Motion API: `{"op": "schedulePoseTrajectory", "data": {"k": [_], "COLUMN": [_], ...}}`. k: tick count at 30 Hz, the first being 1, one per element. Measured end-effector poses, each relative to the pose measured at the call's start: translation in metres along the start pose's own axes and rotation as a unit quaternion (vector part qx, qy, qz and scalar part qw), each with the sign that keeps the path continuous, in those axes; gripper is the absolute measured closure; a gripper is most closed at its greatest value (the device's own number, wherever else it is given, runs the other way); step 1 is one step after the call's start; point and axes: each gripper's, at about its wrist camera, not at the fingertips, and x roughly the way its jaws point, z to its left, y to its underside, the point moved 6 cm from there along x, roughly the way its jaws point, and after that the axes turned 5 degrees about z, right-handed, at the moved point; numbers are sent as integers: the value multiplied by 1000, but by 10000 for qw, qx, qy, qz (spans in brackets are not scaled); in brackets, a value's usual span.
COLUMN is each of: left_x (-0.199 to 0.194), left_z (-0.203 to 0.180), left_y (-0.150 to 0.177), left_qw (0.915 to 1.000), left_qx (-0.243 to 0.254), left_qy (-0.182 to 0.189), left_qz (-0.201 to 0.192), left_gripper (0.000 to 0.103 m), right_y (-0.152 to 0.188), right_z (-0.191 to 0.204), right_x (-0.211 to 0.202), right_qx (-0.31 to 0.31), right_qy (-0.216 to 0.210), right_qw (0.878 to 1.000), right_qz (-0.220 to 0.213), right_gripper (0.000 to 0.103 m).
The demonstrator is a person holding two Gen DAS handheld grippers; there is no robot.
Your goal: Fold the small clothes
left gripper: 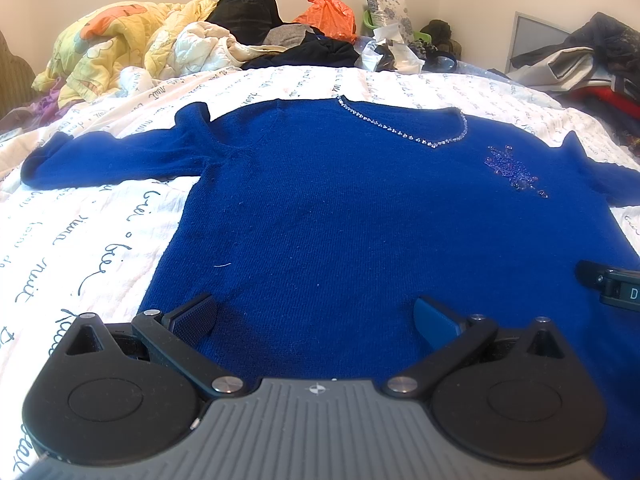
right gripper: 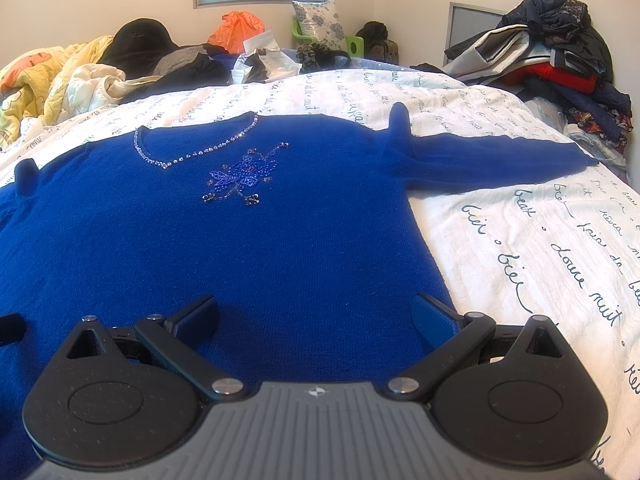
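A blue knit sweater point(left gripper: 340, 208) lies flat and face up on the bed, with both sleeves spread out, a beaded neckline and a beaded flower on the chest; it also shows in the right wrist view point(right gripper: 224, 240). My left gripper point(left gripper: 316, 320) is open and empty, low over the sweater's hem near its left side. My right gripper point(right gripper: 316, 316) is open and empty, low over the hem near its right side. Part of the right gripper point(left gripper: 612, 288) shows at the right edge of the left wrist view.
The bed has a white cover with script lettering point(right gripper: 540, 240). A yellow quilt point(left gripper: 112, 44), dark clothes and an orange bag point(left gripper: 330, 16) are heaped at the far end. A pile of clothes point(right gripper: 560, 52) stands at the far right.
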Motion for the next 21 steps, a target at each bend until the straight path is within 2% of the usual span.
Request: {"op": "schedulePoseTrajectory", "data": {"k": [21], "left_x": [-1], "left_z": [0], "left_y": [1], "left_qw": [10000], "left_qx": [-6], "left_qy": [1], "left_qz": [-1], "left_gripper": [0], "right_y": [0], "right_z": [0], "right_x": [0], "right_qx": [-4], "right_qy": [21], "right_qw": [10000], "right_qz": [12], "right_gripper": [0]}}
